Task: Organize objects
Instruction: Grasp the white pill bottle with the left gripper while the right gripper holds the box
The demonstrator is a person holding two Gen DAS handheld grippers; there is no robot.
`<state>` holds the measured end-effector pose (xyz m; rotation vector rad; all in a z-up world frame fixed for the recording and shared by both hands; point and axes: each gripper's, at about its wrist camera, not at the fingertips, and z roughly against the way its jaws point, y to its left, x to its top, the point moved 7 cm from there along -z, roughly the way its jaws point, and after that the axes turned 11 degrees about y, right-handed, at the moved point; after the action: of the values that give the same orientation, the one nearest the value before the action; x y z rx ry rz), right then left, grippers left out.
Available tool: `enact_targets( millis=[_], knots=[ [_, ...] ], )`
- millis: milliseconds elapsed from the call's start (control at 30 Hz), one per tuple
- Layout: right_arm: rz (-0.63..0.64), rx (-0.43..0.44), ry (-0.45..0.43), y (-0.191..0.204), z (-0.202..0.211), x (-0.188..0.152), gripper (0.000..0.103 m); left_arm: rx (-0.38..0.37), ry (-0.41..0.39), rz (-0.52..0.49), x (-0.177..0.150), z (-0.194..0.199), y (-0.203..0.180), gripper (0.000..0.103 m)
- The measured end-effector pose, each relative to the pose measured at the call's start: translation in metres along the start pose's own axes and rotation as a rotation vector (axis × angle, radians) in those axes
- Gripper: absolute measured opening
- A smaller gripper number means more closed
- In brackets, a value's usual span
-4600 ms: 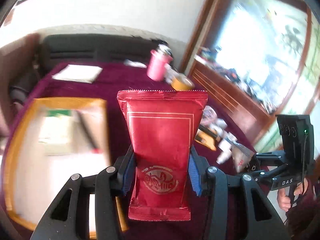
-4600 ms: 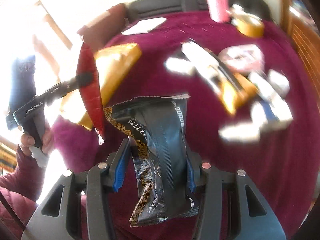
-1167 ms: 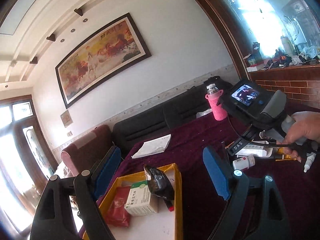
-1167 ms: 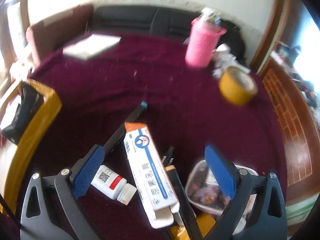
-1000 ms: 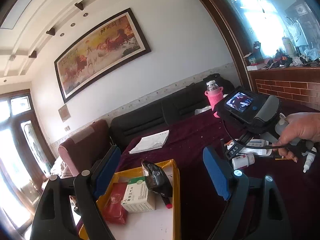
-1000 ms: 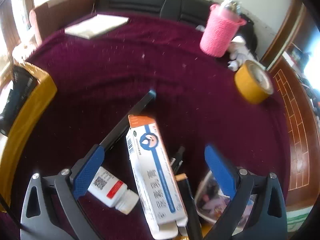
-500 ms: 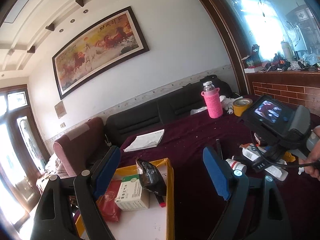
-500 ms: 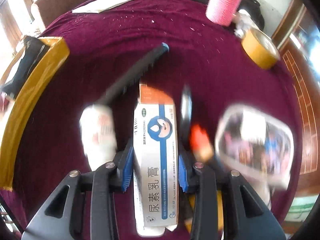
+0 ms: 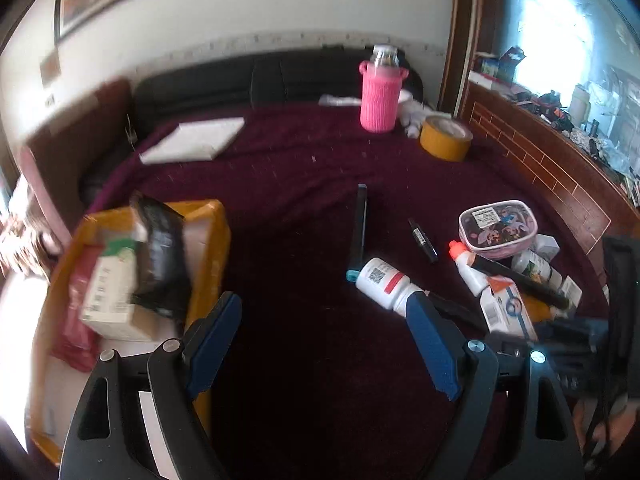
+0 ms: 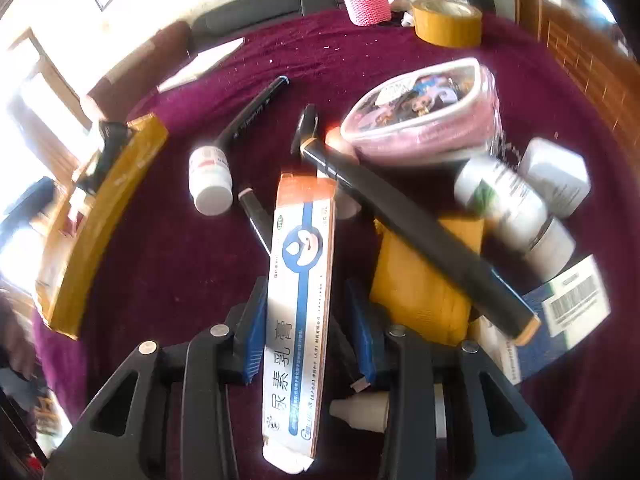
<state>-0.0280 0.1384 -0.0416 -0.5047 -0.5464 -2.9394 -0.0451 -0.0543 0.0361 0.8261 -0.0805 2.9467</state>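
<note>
My right gripper (image 10: pixel 306 332) has its blue-padded jaws pressed against both long sides of the tall white carton with a blue stripe and orange end (image 10: pixel 300 300), so I judge it gripped, though it looks barely raised from the pile. My left gripper (image 9: pixel 324 344) hangs with jaws wide apart and nothing between them, over bare maroon cloth of the tabletop (image 9: pixel 304 168).

Sorting looks partly done. In the left wrist view, the yellow-rimmed tray (image 9: pixel 208 248) at nine o'clock holds a red foil packet (image 9: pixel 78 300), a white and green box (image 9: pixel 106 292) and a black foil pouch (image 9: pixel 160 256) leaning on that box.

Much is left. Towards three o'clock of the left view lie a white pill bottle with a red label (image 9: pixel 384 282), a long black bar with a teal tip (image 9: pixel 357 232), a short black marker (image 9: pixel 422 239), a small white dropper bottle with an orange cap (image 9: pixel 466 266) and a pink clear-topped pouch (image 9: pixel 498 226). In the right wrist view a black stick with orange ends (image 10: pixel 416 232) lies across a yellow padded envelope (image 10: pixel 420 284), touching the carton's orange end, and a larger white bottle (image 10: pixel 516 208) sits at two o'clock.

I would guess the carton goes to the tray next; the stick may drag as it lifts.
</note>
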Motion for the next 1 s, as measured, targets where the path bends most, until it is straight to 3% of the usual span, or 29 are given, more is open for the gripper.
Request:
enact_targets(
  millis=[200,267,400,433,467,500,567,833,1000],
  knots=[
    [-0.034,0.117,-0.059,0.0,0.005,-0.002,0.039,-0.012,0.167,0.133,0.017,-0.071,-0.017,0.08],
    [-0.028,0.113,-0.075,-0.001,0.008,-0.002,0.039,-0.006,0.171,0.133,0.018,-0.082,-0.028,0.08],
    [-0.028,0.118,-0.094,-0.002,0.009,0.001,0.039,0.078,0.167,0.058,0.016,-0.096,-0.049,0.08],
    [-0.031,0.124,-0.094,-0.003,0.009,0.001,0.039,0.072,0.178,0.043,0.015,-0.101,-0.053,0.076],
    [-0.032,0.127,-0.094,-0.003,0.009,0.001,0.039,0.051,0.193,0.041,0.012,-0.105,-0.054,0.063],
    [-0.033,0.128,-0.094,-0.004,0.009,0.001,0.039,0.042,0.183,0.045,0.012,-0.105,-0.053,0.06],
    [-0.028,0.12,-0.096,-0.003,0.008,0.002,0.039,0.044,0.163,0.025,0.013,-0.1,-0.051,0.029],
    [0.017,0.032,-0.114,0.003,0.004,0.001,0.039,-0.067,0.122,0.049,-0.002,-0.065,-0.036,0.029],
    [0.029,0.017,-0.139,0.005,0.009,0.0,0.027,-0.151,0.069,0.098,-0.011,-0.024,-0.014,0.029]
  ],
)
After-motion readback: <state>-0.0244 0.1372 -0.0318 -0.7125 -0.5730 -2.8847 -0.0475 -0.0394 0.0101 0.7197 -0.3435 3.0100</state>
